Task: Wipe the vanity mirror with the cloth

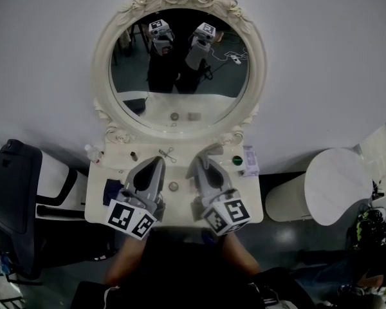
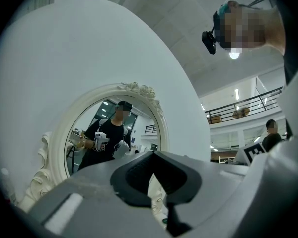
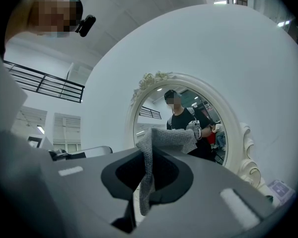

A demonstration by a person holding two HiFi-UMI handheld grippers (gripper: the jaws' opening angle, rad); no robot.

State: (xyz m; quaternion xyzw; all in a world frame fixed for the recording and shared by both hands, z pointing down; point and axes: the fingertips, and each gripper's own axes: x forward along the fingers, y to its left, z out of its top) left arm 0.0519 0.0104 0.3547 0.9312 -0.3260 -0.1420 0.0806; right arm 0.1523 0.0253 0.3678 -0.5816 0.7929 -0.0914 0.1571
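Left gripper [image 2: 154, 154]: jaws closed tip to tip, nothing between them. Right gripper [image 3: 148, 151]: jaws pinched on a grey cloth [image 3: 165, 139]. One fold of the cloth stands up past the tips, and a strip hangs down through the hollow behind them. Head view: both grippers are side by side over the front half of the tabletop, tips toward the mirror and apart from the glass.

Grey wall [image 1: 321, 56] fills the background. Oval vanity mirror [image 1: 180, 102] has a cream frame with carved roses on top and stands upright at the tabletop's back edge. Its glass reflects the person and both grippers. Black chair [image 1: 13, 198] stands off the left edge of the white vanity tabletop [image 1: 251, 201]. Round white stool [image 1: 338, 185] stands off the right edge.

Small items on the tabletop:
- dark blue item [image 1: 111, 188] near the left edge
- flat packet [image 1: 251, 159] at the back right corner
- green round item [image 1: 237, 161] just beside the packet
- clear bottle [image 1: 90, 151] at the back left corner
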